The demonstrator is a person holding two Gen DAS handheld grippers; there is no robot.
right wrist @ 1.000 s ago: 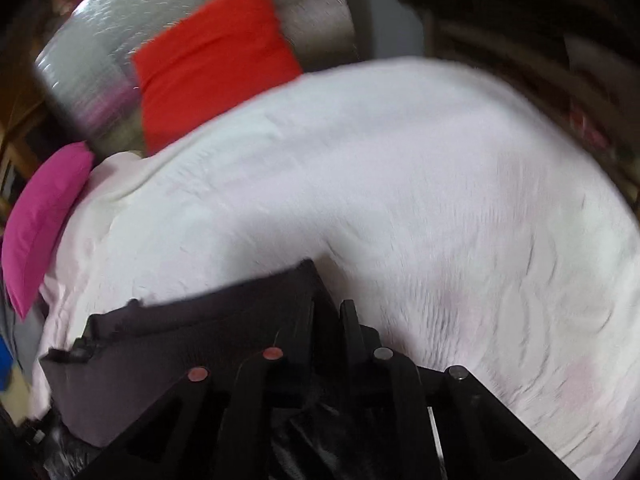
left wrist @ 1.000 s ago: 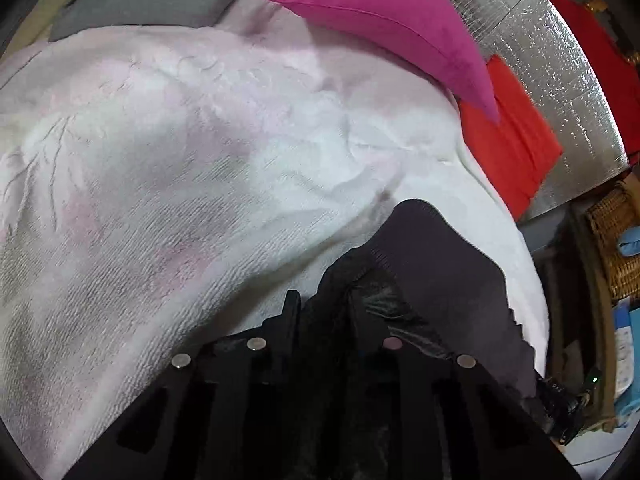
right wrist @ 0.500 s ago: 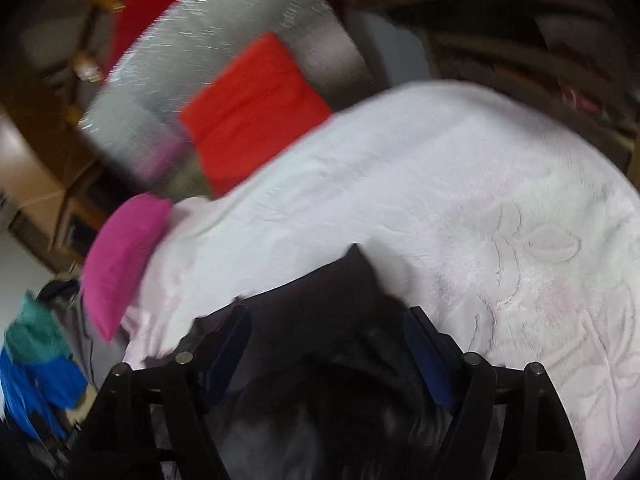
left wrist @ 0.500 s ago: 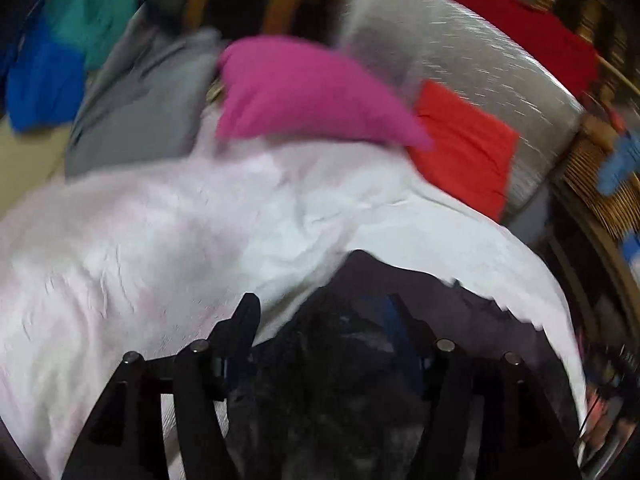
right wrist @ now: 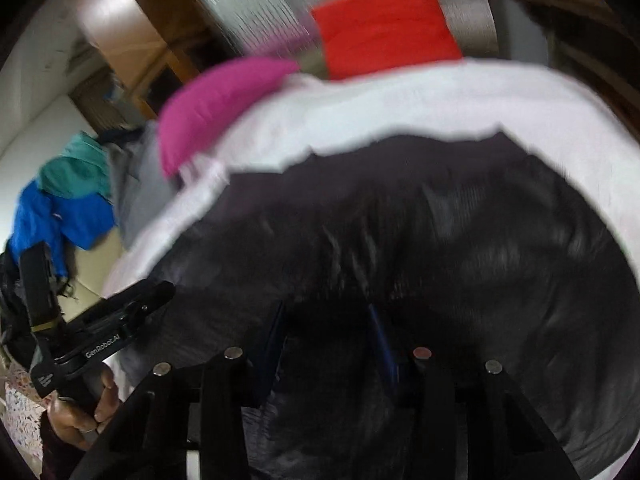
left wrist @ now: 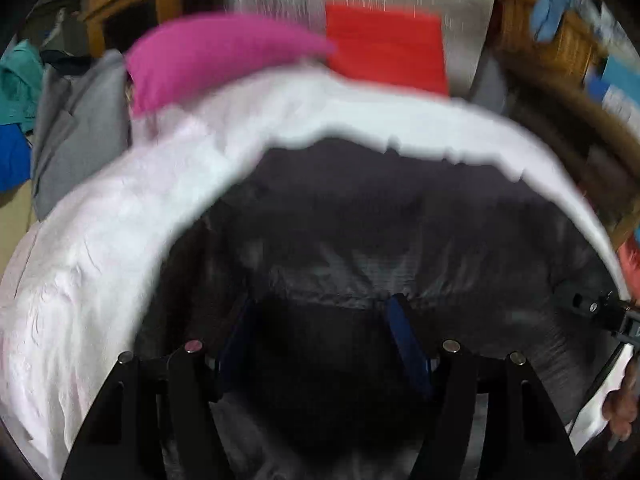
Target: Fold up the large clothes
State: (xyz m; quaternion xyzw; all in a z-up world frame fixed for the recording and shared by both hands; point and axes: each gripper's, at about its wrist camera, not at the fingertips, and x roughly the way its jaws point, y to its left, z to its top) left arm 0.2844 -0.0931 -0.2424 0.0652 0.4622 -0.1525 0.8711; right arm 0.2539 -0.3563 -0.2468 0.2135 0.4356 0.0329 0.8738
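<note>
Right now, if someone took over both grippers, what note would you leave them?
Left gripper: fingers apart, just opened further; dark cloth lies under the gap, not pinched.
Right gripper: fingers closer together, just been closing; cloth sits between them, grip unclear in the blur.
Garment: dark, spread on the white blanket.
Done: garment laid out.
Left to do: fold it; the blur hides any fold so far.

A home bedroom was shown by a white bedspread [left wrist: 120, 216], pillows [left wrist: 216, 56], piled clothes [right wrist: 68, 208] and wooden furniture [left wrist: 132, 4].
</note>
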